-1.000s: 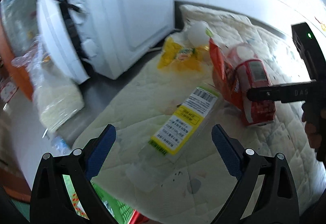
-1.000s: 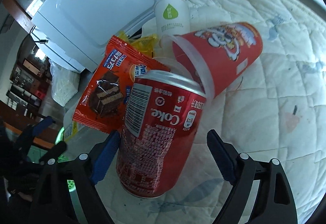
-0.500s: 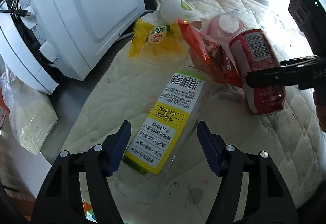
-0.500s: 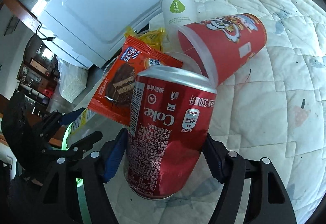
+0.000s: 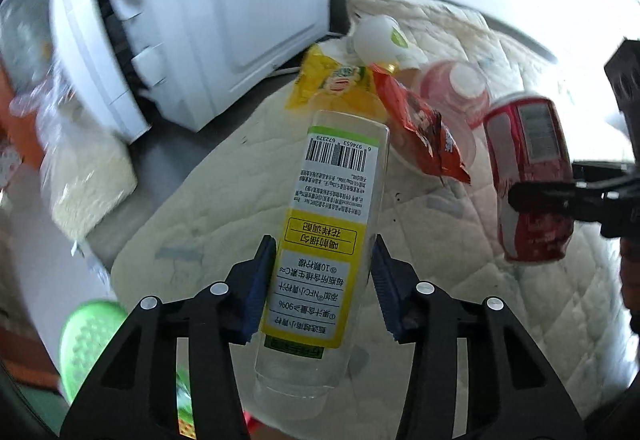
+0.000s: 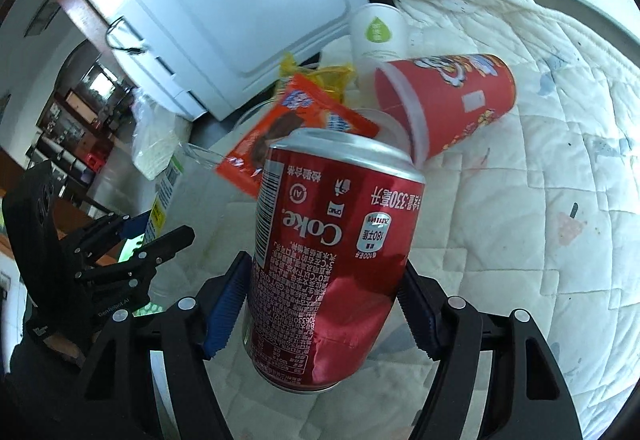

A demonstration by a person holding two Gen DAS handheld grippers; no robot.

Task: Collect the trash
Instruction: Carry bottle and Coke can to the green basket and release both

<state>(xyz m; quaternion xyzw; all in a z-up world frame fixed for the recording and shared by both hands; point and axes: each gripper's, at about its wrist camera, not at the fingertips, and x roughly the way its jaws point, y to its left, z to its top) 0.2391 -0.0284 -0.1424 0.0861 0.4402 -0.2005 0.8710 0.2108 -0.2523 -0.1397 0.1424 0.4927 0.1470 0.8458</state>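
Underneath, a white quilt [image 6: 540, 167] covers the counter, a white appliance [image 5: 248, 11] at its 10 o'clock. Left gripper [image 5: 322, 284] clamps a clear bottle [image 5: 320, 240]; right gripper [image 6: 320, 304] squeezes a dented red can [image 6: 332, 260]. Beyond, at 12 o'clock, lie a red cup [image 6: 452, 95] and an orange wrapper [image 6: 280, 135].

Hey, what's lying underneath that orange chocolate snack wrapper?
The orange snack wrapper rests over a clear plastic lid or bowl, whose rim pokes out beside the red cup. Whatever lies beneath its middle is covered.
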